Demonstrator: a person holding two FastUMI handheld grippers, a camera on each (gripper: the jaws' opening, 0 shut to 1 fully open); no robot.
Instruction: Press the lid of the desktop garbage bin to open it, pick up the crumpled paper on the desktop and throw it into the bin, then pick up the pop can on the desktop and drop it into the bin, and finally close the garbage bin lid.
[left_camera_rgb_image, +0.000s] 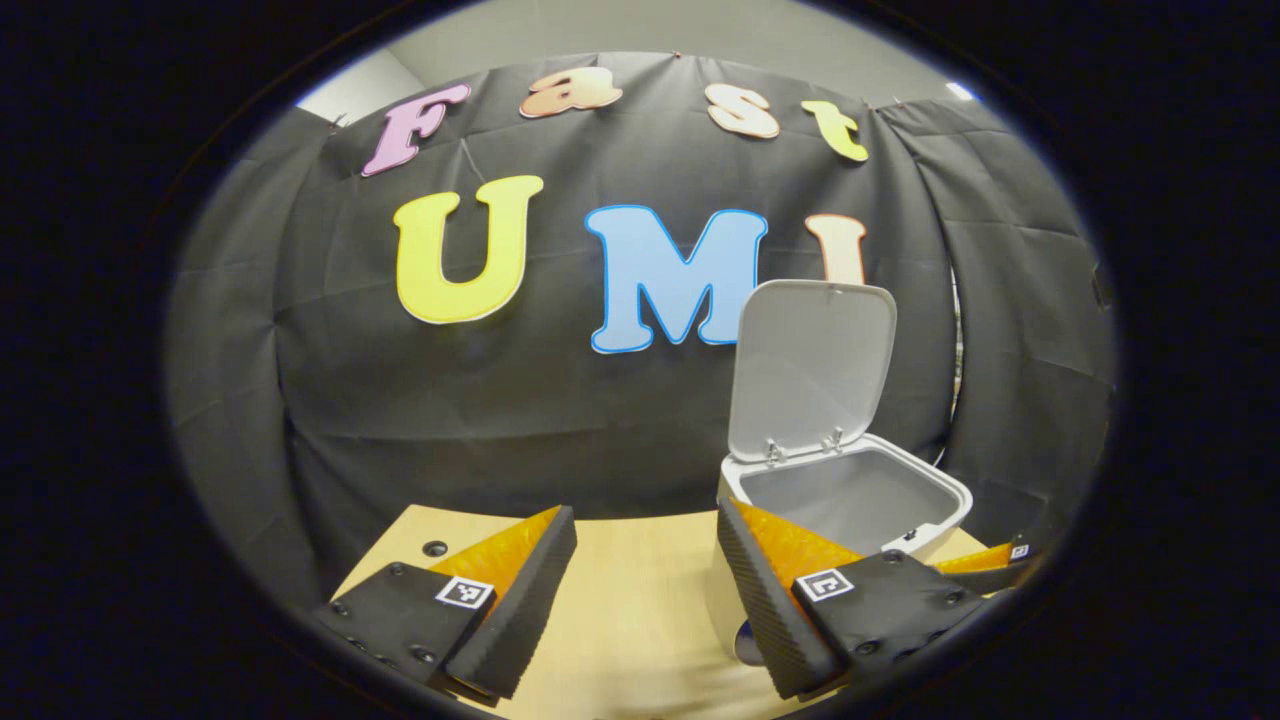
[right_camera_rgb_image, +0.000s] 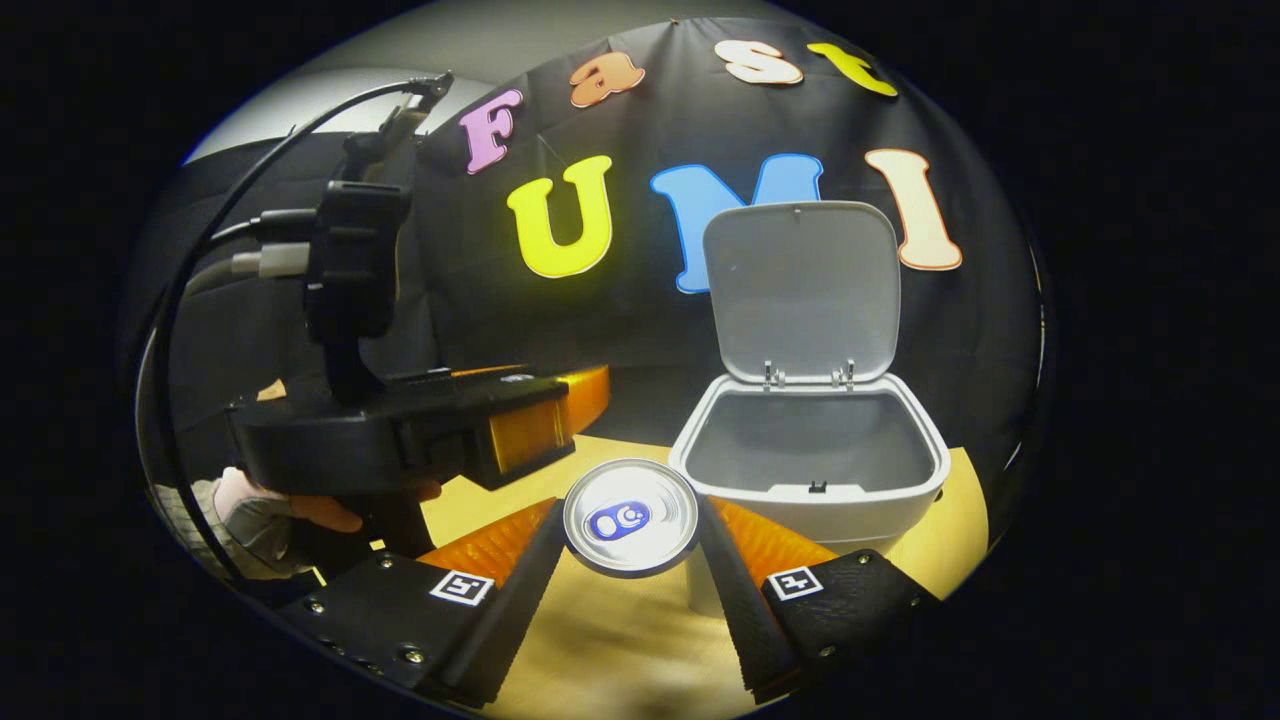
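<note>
Bin (right_camera_rgb_image: 810, 470) lid (right_camera_rgb_image: 800, 290) stood open. Right gripper (right_camera_rgb_image: 632, 560) jaws clamped pop can (right_camera_rgb_image: 630, 516), raised near bin front. Left gripper (left_camera_rgb_image: 645, 590) jaws wide, empty. Paper probably binned already; can drop, lid closing remained.

The pop can (right_camera_rgb_image: 630, 516) shows its top alone; the bin (left_camera_rgb_image: 850, 500) floor lies hidden.

bin (right_camera_rgb_image: 810, 500): white outside, pale grey seen inside
lid (right_camera_rgb_image: 800, 290): light grey on its inner face, small metal-toned hinges at its base
pop can (right_camera_rgb_image: 630, 517): silver top, blue pull tab
table (left_camera_rgb_image: 640, 610): light wood tone, one dark round hole seen near its far left corner
booth wall (left_camera_rgb_image: 500, 400): black cloth, creased
sleeve (right_camera_rgb_image: 245, 505): pale, pinkish cuff
</note>
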